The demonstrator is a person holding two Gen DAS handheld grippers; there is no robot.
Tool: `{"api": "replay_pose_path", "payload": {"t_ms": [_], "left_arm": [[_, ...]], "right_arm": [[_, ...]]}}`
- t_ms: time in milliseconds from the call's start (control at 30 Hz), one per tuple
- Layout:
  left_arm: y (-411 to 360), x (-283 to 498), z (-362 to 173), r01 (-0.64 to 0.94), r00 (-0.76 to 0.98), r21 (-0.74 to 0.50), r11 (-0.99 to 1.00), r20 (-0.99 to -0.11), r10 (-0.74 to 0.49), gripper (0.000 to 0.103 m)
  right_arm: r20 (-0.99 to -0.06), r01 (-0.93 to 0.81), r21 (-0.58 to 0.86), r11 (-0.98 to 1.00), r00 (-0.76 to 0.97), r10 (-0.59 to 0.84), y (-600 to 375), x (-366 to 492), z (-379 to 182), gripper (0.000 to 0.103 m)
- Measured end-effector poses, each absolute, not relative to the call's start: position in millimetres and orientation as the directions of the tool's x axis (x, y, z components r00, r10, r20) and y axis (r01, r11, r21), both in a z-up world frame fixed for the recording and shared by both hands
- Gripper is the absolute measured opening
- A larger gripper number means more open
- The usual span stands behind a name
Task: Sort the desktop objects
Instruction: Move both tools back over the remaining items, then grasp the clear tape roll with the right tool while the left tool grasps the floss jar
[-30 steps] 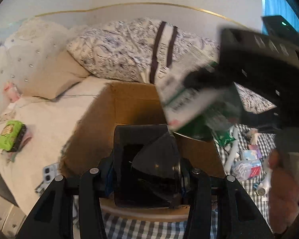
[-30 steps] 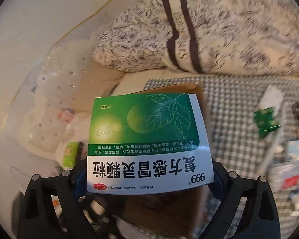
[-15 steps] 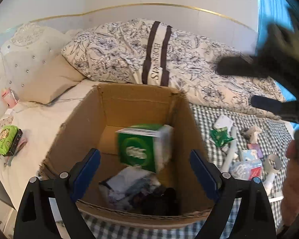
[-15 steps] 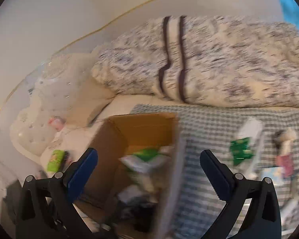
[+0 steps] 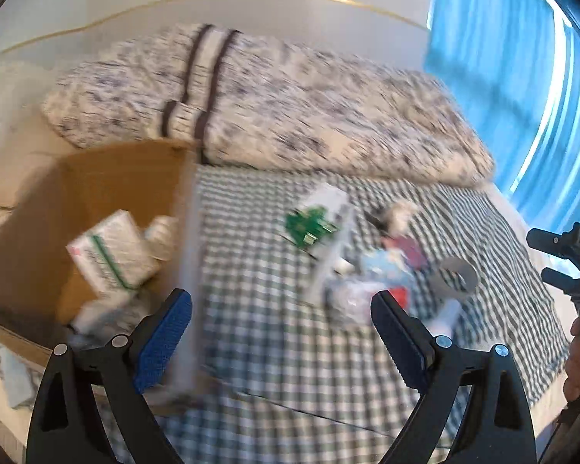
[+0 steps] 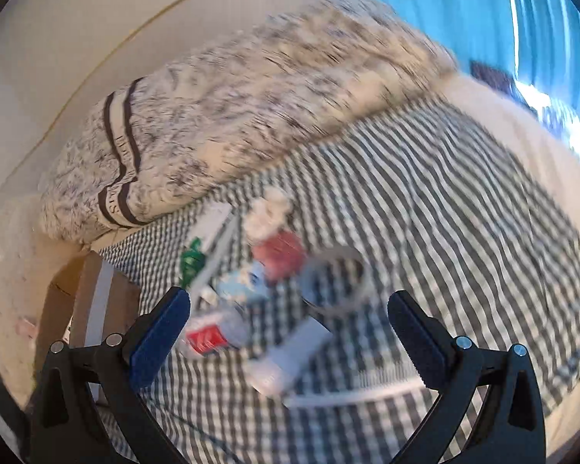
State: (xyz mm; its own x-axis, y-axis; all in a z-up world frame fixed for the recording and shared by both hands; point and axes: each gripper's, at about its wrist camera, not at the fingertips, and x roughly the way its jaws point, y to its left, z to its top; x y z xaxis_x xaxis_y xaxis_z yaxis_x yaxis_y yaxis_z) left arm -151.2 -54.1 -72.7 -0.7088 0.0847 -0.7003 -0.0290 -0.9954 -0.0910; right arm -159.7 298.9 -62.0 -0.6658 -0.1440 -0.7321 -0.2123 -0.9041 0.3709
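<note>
**Both jaws empty, the next pick is in a crowded pile**

The left gripper (image 5: 281, 332) has its jaws wide apart and holds nothing. The right gripper (image 6: 290, 334) is the same: jaws apart, nothing between the blue pads. Both views are blurred, so small details are hard to read.

Just in front of the right gripper lies the pile of unsorted things on the checked cloth (image 6: 464, 201) of the bed. Nearest is a white tube (image 6: 290, 355), beside it a pack with a red label (image 6: 208, 334), and a little further a tape ring (image 6: 334, 282). Behind these are a pink round thing (image 6: 278, 253), a green packet (image 6: 191, 259) and a long white box (image 6: 212, 228). They touch or overlap each other, and I cannot tell exactly which one lies on which.

To the left stands the cardboard box (image 5: 108, 178), on the bed beside the cloth. Inside it a medicine box (image 5: 110, 255) with a green stripe leans on other things, next to a white bottle (image 5: 162, 234). So some objects are already sorted, and the pile remains.

The risk, in my judgement, is the crowding. If the jaws close on the tube, a pad may also catch the red-label pack or push the ring away. The soft bed can give way under pressure, so a flat thing may sink and slip out. The two grippers are also near each other, and the box wall is close to the left jaws, so a fast swing could hit it.
</note>
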Motion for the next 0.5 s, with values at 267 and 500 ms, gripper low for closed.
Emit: {"api": "replay_pose_path", "payload": {"t_ms": [267,500], "left_arm": [[5,-165,-97,-0.109,-0.637,-0.095,-0.99,-0.758,0.143,0.096],[32,-182,-113,-0.124,-0.604,-0.123,-0.985,-0.778,0.173,0.096]], "right_arm": [[-0.764,-0.213,0.358,-0.909,-0.627,-0.154,308,-153,-79,0.103],[-0.781,-0.219,0.355,-0.909,-0.604,-0.16,315,-151,-99,0.103]]}}
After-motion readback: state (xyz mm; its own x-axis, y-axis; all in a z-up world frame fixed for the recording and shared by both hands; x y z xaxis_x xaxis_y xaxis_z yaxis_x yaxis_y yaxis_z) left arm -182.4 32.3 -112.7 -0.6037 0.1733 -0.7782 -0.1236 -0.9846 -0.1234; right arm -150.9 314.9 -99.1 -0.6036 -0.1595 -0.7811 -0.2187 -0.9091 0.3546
